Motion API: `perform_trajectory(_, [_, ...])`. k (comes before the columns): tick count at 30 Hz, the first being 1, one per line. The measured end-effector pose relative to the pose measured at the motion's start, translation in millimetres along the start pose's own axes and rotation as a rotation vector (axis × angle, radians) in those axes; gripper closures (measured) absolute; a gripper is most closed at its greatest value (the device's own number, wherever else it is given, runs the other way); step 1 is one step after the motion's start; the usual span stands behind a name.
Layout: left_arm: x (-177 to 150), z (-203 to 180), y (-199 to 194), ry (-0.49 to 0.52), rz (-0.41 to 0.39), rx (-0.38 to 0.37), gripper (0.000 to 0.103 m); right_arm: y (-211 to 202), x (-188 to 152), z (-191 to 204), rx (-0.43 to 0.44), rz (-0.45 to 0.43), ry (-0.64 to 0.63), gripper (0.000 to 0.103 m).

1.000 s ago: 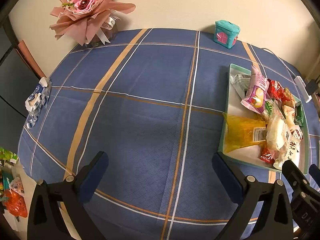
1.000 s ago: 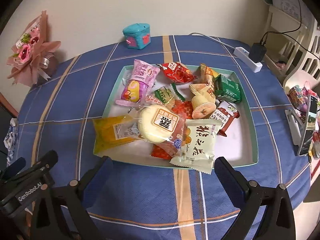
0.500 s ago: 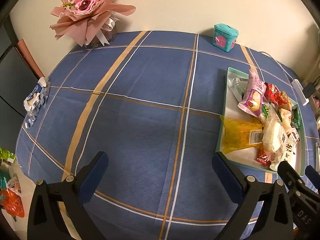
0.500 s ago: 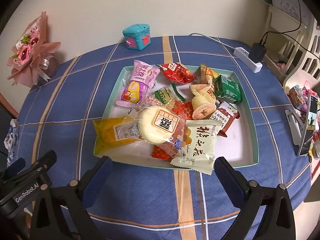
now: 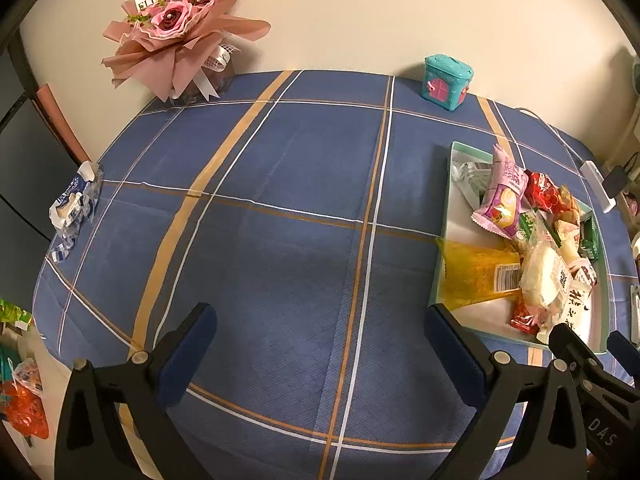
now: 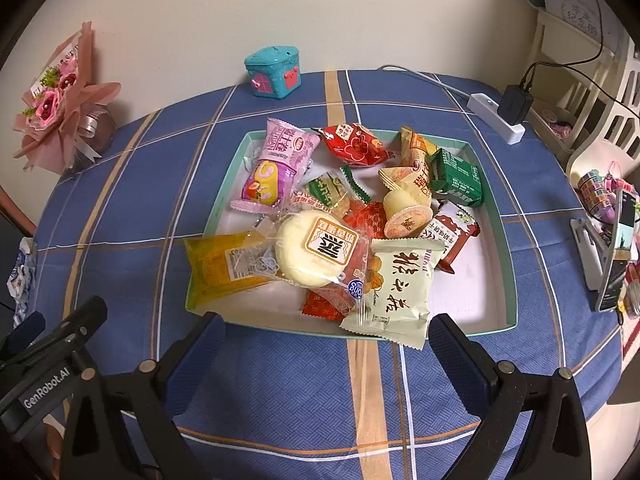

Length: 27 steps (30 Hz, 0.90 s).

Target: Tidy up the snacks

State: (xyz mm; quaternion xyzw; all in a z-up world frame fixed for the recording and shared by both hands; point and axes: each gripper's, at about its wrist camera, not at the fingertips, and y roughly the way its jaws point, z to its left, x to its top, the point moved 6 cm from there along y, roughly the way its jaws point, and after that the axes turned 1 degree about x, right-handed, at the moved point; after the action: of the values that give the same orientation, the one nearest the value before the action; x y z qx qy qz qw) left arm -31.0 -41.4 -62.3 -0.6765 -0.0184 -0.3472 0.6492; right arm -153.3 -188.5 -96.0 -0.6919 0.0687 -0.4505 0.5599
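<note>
both wrist views face table, share tray (image 5: 440, 276)

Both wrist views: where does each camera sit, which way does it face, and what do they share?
Left wrist: sits on the left gripper, jaws open, facing across bare blue tablecloth toward the bouquet; the right gripper shows at lower right.
Right wrist: sits on the right gripper, jaws open, facing the snack tray; the left gripper shows at lower left.
Shared: tray, teal house box, bouquet.
</note>
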Motion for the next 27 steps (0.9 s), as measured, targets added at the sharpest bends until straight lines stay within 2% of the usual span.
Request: perform_trajectory(27, [-0.1, 2.3, 3.4, -0.019, 0.014, 0.013, 0.0, 1.6, 0.4, -2.0, 0.001, 0.005, 0.003, 0.0])
